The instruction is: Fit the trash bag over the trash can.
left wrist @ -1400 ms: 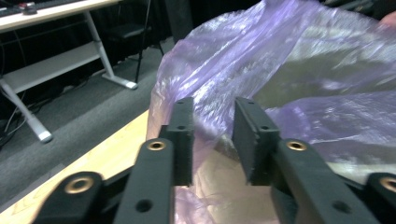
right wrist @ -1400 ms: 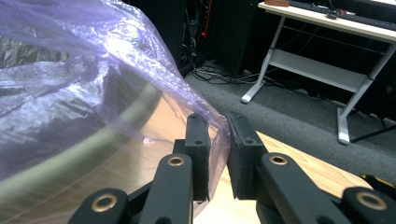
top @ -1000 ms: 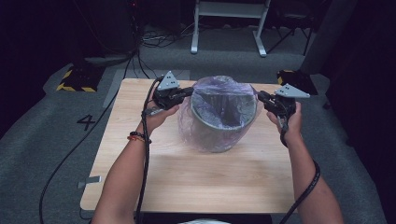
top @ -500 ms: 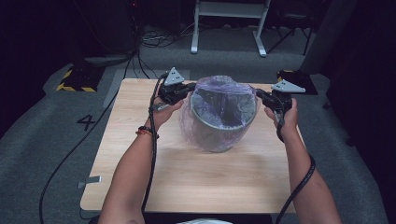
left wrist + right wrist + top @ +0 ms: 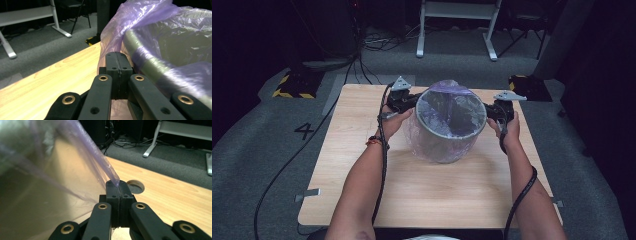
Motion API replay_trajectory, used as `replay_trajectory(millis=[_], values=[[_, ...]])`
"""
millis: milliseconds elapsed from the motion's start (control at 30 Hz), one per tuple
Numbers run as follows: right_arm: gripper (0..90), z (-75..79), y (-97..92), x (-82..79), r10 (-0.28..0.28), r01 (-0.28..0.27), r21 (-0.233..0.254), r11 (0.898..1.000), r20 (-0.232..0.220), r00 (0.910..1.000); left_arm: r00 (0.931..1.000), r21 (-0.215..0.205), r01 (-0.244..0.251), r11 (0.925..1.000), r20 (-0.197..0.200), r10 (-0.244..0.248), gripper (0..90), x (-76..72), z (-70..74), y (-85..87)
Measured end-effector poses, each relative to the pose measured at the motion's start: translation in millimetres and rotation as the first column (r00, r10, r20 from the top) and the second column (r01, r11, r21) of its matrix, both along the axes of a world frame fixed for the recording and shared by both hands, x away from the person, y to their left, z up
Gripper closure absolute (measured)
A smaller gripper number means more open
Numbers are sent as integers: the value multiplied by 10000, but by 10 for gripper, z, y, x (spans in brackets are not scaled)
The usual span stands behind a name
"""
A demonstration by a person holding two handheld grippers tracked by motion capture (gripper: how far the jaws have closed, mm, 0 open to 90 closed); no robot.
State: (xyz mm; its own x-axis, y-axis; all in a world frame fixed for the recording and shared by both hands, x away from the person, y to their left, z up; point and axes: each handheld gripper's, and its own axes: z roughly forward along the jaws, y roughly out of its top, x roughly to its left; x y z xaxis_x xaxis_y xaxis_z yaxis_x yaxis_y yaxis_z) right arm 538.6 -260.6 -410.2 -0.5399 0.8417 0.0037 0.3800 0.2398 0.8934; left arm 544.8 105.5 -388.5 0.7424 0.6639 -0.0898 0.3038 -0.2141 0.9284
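A round grey bin [image 5: 447, 136] lined with a thin purple bag [image 5: 428, 146] stands on the wooden table [image 5: 362, 175]. My left gripper [image 5: 413, 102] is at the bin's left rim and my right gripper [image 5: 488, 112] at its right rim. In the left gripper view the jaws [image 5: 118, 63] are shut, with the bag [image 5: 140, 22] draping over the bin rim [image 5: 147, 65] and its film running down to the pads. The right gripper [image 5: 118, 187] pinches a stretched fold of the bag [image 5: 97, 162] at its tip.
A round cable hole [image 5: 135, 186] is cut in the tabletop just past my right gripper. Behind the table stand a white desk frame [image 5: 457, 30] and floor cables. A yellow-and-black striped block [image 5: 292, 86] lies at the left, another [image 5: 524, 85] at the right.
Both hands have come down and in toward the bin's sides, drawing the bag's edge lower over the rim. The bin stays where it was.
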Motion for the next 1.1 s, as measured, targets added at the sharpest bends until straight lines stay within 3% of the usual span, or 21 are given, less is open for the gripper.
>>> replay_trajectory(millis=[367,467,533,600,700,833,1000,1100], values=[[896,-212,72,10,481,-503,-306,9983,-684,9965,9973,32,153,9999,-725,-150,900,45,-147,-27],[898,-270,68,24,409,-476,-585,9972,-1109,9930,9947,442,221,9988,-1009,-176,900,60,-219,-41],[897,-338,39,31,344,-450,-764,9961,-1344,9903,9944,460,172,9988,-1051,-123,900,50,-271,-31],[898,-383,-22,6,303,-385,-615,9974,-1285,9912,9929,344,208,9992,-1177,-166,900,28,-308,3],[897,-420,-133,-42,168,-219,-418,9989,-1188,9928,9934,504,168,9986,-1146,-109,900,-12,-375,69],[897,-443,-236,-139,258,-273,-130,9995,-1006,9946,9922,268,192,9995,-1235,-157,899,-92,-456,179],[892,-493,-273,-252,570,-581,-120,9982,-796,9952,9916,679,284,9973,-1279,-195,881,-196,-547,230],[873,-521,-280,-288,556,-571,-185,9982,-747,9957,9930,864,143,9962,-1177,-40,783,-251,-563,261]])
